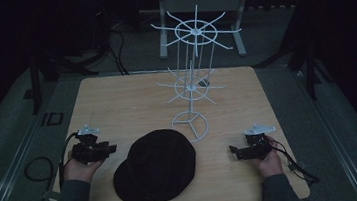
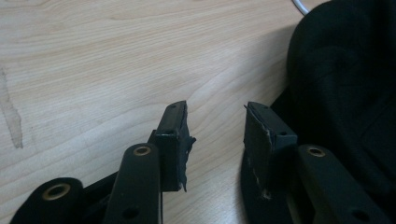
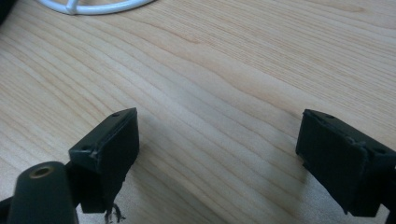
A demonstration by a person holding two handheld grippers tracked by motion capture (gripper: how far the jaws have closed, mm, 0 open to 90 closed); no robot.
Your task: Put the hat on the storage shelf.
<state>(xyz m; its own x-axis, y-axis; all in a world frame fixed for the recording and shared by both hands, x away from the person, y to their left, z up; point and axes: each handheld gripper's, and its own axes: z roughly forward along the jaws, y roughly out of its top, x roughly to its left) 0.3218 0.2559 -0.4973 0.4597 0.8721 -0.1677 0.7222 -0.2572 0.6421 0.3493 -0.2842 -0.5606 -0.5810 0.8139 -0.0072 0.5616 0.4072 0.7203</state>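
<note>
Black fabric cap (image 1: 154,167) lies flat on the pale wooden table (image 1: 116,102), near edge. Left gripper (image 1: 113,148) beside it, jaws half-apart, empty. Right gripper (image 1: 232,149) wide, empty. White wire rack (image 1: 192,79) behind. Dark room, grey floor (image 1: 350,127).

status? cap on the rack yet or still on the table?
Done: nothing visible; the black cap lies flat on the table, apart from the white wire rack, whose hooks are bare. In hand: the left gripper sits beside the cap, jaws partly open with only bare wood between them. The right gripper is wide open, holding nothing. Left: likely grasping, lifting, hanging.
</note>
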